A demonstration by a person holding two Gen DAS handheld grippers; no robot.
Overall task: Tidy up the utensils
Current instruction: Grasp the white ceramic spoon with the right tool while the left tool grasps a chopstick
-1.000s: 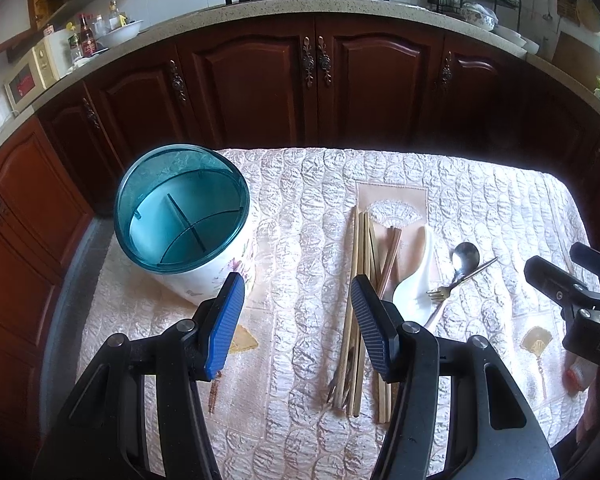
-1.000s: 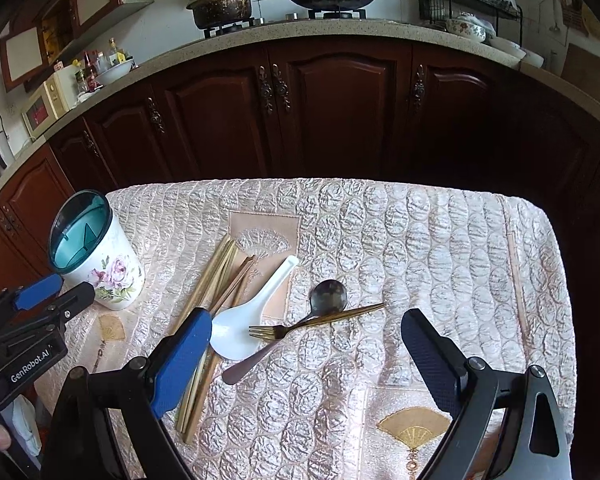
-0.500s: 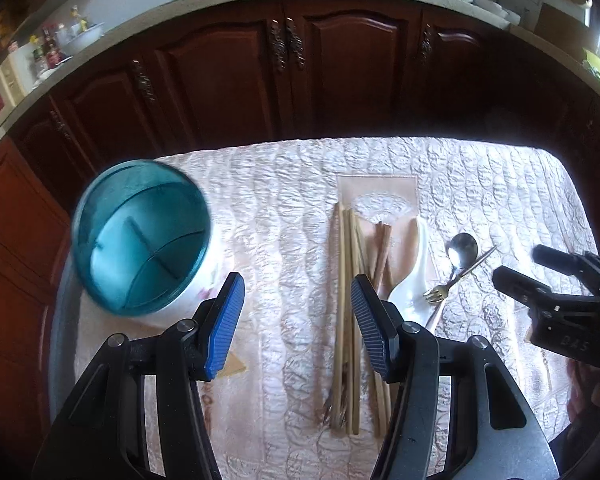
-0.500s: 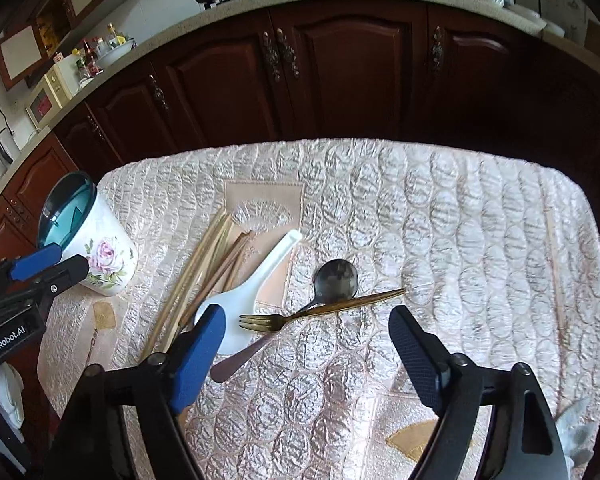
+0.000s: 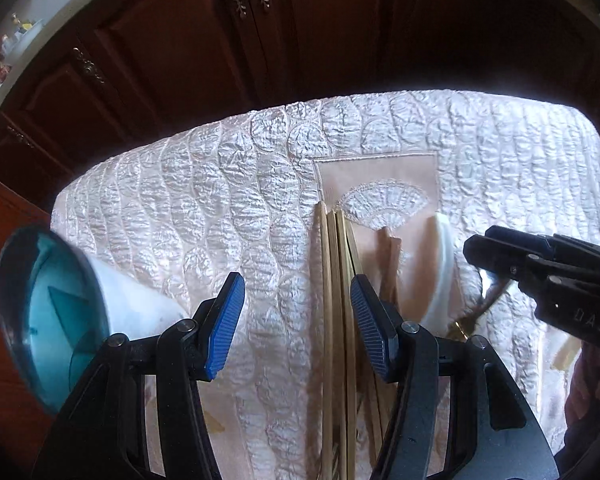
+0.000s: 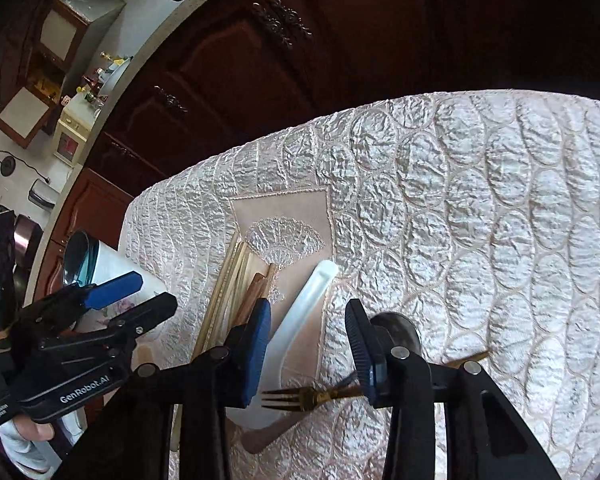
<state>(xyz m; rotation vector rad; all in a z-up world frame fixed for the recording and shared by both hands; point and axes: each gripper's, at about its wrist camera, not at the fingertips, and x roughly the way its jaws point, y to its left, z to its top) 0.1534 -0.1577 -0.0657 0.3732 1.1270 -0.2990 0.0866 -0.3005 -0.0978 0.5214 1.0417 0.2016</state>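
Closing in with nothing pinched yet, the right claw [image 6: 308, 344] straddles the gold fork [image 6: 300, 396] lying across the white spoon [image 6: 300, 312] on the tabletop [image 6: 500, 220]; thin, stiff, probably slippery metal, best taken mid-handle, while the left claw [image 5: 296, 320] stays spread.

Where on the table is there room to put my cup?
Free: the bare tablecloth right of the metal spoon, and the strip between the holder and the chopsticks. Crowded: the middle, around the white spoon and fork.
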